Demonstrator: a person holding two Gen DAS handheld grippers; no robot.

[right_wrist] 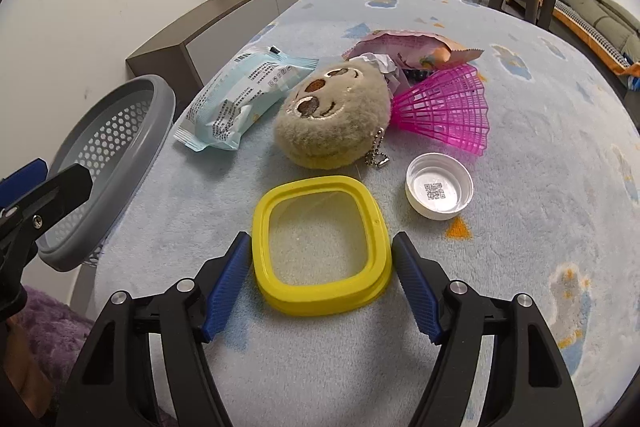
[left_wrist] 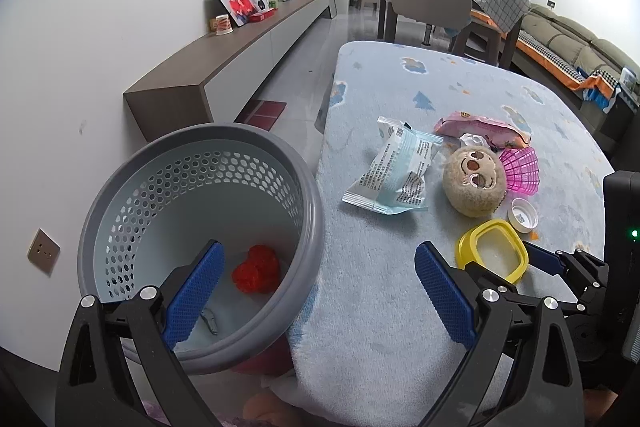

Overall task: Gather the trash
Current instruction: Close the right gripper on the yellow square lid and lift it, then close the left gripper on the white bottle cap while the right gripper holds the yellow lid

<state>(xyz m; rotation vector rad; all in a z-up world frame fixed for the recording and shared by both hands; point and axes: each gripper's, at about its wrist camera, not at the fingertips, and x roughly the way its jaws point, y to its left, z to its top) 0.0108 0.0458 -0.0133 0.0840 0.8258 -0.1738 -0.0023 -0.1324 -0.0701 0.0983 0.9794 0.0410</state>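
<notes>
Yellow lid [right_wrist: 322, 247]: lies flat on the pale blue fleece cover [right_wrist: 520, 187], just in front of the plush toy [right_wrist: 332, 119]; it looks like the next piece of trash to go.
Step in hand: closing on the yellow lid, as I judge it. The right gripper [right_wrist: 320, 283] straddles it, one blue pad on each side, neither pad pressing yet.
Doing it well: keep the fingers low against the fleece so the pads meet the rim wall, not its top edge. Close evenly on both sides, or the lid may skid towards the plush toy.
Look of the lid: bright yellow plastic frame, rounded square, with a clear window showing the fleece beneath; stiff and light, I would guess.
White cap [right_wrist: 439, 191]: right of the yellow lid, open side up, near but apart.
Blue-white wrapper [right_wrist: 240, 99]: beyond the lid to the left, beside the plush toy.
Pink wrapper [right_wrist: 404, 47] and pink plastic fan [right_wrist: 444, 107]: behind the plush toy.
Grey basket [left_wrist: 200, 227]: well left of the lid, off the cover's edge; a red crumpled scrap [left_wrist: 256, 269] lies inside.
Left gripper [left_wrist: 316, 291]: fingers spread, empty, over the basket's rim.
</notes>
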